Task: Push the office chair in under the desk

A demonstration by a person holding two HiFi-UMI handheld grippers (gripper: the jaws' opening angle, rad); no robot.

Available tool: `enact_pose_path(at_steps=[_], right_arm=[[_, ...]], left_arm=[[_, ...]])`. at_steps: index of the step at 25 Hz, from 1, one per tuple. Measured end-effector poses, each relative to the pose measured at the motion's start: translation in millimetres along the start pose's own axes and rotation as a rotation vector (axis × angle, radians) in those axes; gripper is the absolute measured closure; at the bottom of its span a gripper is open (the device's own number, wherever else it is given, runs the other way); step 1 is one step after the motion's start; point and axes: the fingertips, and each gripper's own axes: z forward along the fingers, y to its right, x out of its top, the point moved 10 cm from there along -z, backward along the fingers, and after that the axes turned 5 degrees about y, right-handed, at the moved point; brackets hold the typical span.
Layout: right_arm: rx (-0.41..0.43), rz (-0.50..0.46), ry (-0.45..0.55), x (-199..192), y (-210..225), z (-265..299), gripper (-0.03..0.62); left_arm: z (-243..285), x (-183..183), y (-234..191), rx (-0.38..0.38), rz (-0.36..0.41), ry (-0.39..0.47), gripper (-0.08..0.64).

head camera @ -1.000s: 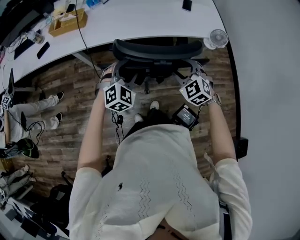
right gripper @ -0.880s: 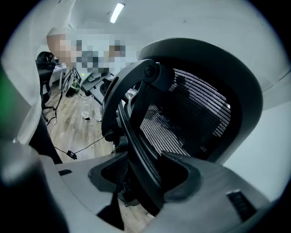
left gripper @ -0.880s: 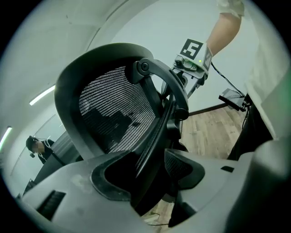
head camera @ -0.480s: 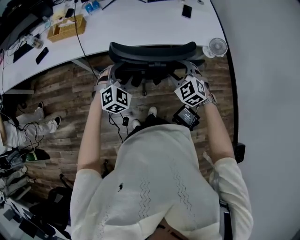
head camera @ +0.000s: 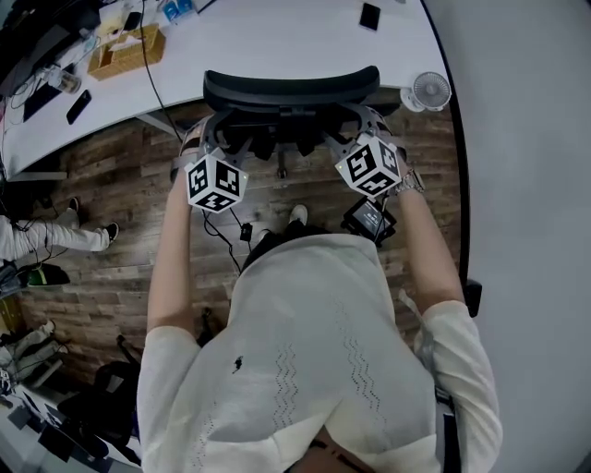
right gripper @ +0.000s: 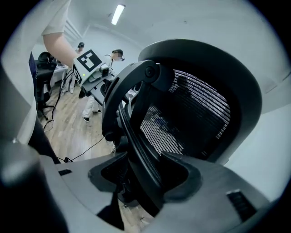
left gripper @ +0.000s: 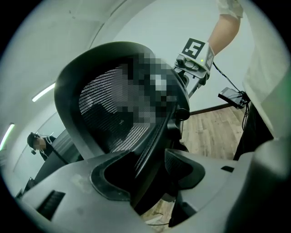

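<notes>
Wood-plank floor (head camera: 111, 185) runs under one white curved desk (head camera: 277, 42) in the head view. One office chair (head camera: 291, 88) stands straight ahead of the two grippers, the top of its black backrest at the desk's edge. The left gripper (head camera: 205, 148) is on the backrest's left side and the right gripper (head camera: 360, 139) on its right side. Ahead and to the right of the right gripper, one small white fan (head camera: 431, 90) sits on the desk's end. One dark phone (head camera: 369, 16) lies further ahead. One wooden box (head camera: 129, 51) sits ahead and left of the left gripper.

From the left gripper view, the chair (left gripper: 113, 104) shows black mesh in a curved dark frame. The left gripper (left gripper: 150, 177) is clenched on that frame's edge. The right gripper (left gripper: 195, 59) shows across the backrest.

From the right gripper view, the right gripper (right gripper: 145, 177) grasps the chair (right gripper: 200, 109) by the other edge of the frame. The left gripper (right gripper: 91, 68) is beyond, with people standing behind it.
</notes>
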Motion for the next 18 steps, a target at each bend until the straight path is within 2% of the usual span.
enact_pose_path(at_steps=[18], right_arm=[[0.007, -0.008, 0.024, -0.3, 21.5, 21.1, 0.362]], left_arm=[[15.8, -5.1, -21.1, 0.013, -0.007, -0.004, 0.327]])
